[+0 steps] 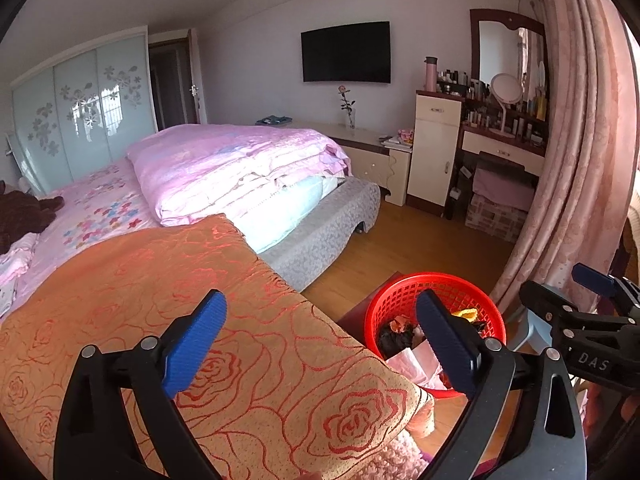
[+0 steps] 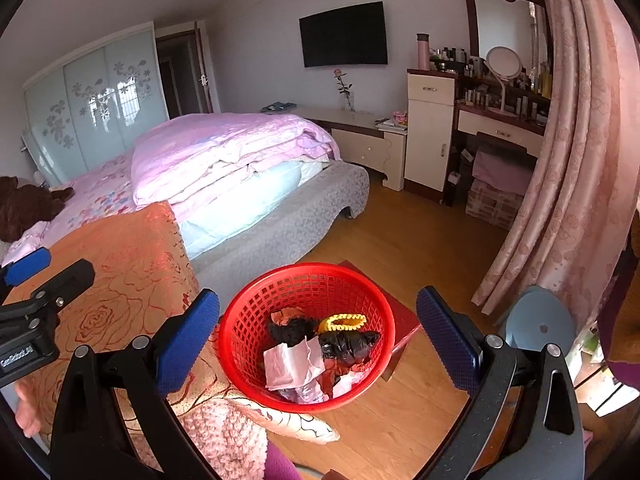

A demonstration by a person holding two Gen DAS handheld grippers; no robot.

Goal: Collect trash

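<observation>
Bedroom; basket contents plain only from right wrist

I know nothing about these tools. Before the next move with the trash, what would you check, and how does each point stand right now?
1. Left gripper empty and open: ok, nothing between its blue pads.
2. Right gripper empty and open: ok, the basket shows between its pads but they do not touch it.
3. Red basket upright: ok, it stands on a low red stool beside the bed.
4. Room left in the basket: ok, the trash lies well below the rim.
5. More trash to collect: cannot tell, none shows on the orange blanket or the floor.
</observation>
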